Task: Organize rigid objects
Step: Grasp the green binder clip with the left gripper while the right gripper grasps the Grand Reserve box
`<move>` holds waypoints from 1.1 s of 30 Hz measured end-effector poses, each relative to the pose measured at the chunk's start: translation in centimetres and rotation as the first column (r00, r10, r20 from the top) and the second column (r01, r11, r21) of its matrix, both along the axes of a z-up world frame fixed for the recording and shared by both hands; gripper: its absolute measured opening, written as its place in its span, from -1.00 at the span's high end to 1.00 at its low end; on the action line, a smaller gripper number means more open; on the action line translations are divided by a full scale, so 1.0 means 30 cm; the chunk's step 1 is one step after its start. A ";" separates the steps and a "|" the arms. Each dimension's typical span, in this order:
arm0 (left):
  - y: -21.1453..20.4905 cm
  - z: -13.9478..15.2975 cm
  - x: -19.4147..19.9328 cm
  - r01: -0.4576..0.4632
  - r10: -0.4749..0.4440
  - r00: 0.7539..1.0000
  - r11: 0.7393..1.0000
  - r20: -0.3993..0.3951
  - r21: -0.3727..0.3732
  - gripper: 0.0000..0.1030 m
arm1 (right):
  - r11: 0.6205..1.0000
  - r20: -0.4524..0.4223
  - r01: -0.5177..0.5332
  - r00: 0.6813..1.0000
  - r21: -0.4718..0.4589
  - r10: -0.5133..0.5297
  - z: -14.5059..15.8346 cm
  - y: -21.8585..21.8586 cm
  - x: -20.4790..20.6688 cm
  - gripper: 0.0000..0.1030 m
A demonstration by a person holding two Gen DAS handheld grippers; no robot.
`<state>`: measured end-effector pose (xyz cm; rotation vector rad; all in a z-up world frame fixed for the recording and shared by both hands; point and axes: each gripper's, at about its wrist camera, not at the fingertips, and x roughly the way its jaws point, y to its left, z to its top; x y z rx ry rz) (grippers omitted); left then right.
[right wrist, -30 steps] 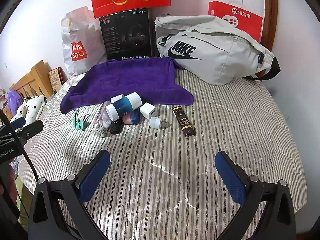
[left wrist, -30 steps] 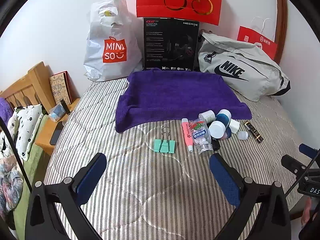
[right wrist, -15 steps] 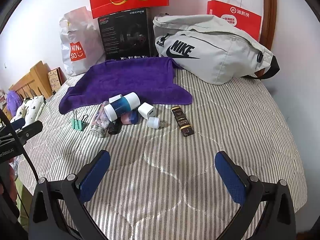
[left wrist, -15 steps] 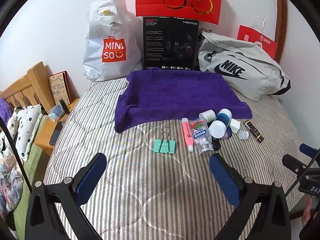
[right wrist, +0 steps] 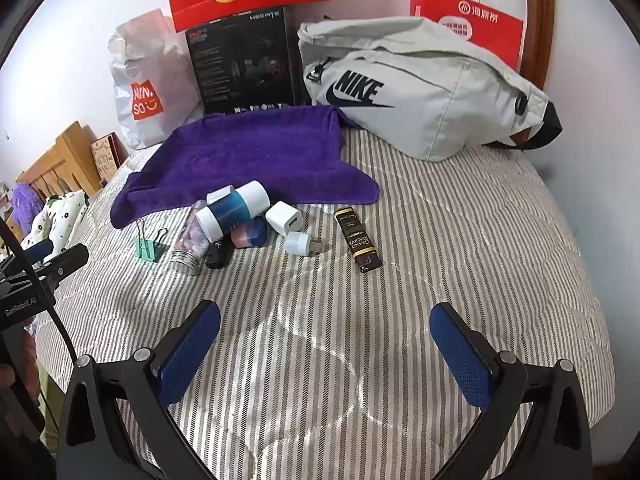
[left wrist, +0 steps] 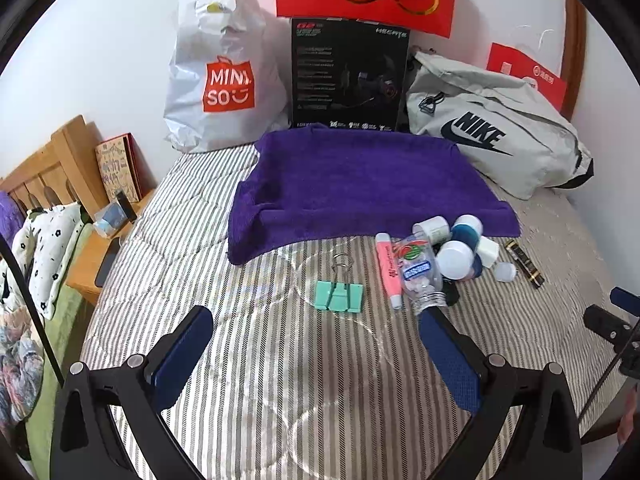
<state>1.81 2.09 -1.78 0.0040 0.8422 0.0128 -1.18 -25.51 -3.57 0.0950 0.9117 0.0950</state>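
Note:
A heap of small items lies on the striped bed in front of a purple towel point(left wrist: 360, 184): a green binder clip point(left wrist: 339, 295), a pink marker point(left wrist: 388, 270), a clear bottle point(left wrist: 418, 274), a blue-and-white bottle point(right wrist: 234, 208), a white charger cube point(right wrist: 284, 218), a small white plug point(right wrist: 300, 243) and a dark lighter point(right wrist: 358, 242). My left gripper point(left wrist: 316, 340) is open and empty, just short of the binder clip. My right gripper point(right wrist: 326, 344) is open and empty, short of the lighter.
At the back stand a white Miniso bag point(left wrist: 224, 76), a black box point(left wrist: 348, 76), a grey Nike bag point(right wrist: 420, 84) and red paper bags point(right wrist: 468, 20). A wooden headboard and nightstand point(left wrist: 80, 184) are at the left. The bed's edge runs at the right.
Both grippers have crept slightly forward toward the items. Nothing on the bed has moved.

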 end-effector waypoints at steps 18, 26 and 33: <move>-0.008 -0.225 0.199 0.048 -0.049 0.992 0.999 -0.113 -0.017 -0.91 | 1.000 -0.078 0.017 0.997 0.015 -0.016 -0.131 -0.057 0.172 -0.99; -0.013 -0.274 0.243 0.070 -0.070 0.990 0.998 -0.125 -0.003 -0.42 | 1.000 -0.122 0.008 0.992 0.009 -0.007 -0.196 -0.070 0.244 -0.97; -0.031 -0.260 0.226 0.123 -0.122 0.986 0.992 -0.112 0.002 0.24 | 1.000 -0.131 0.002 0.991 0.008 -0.001 -0.226 -0.093 0.309 -0.82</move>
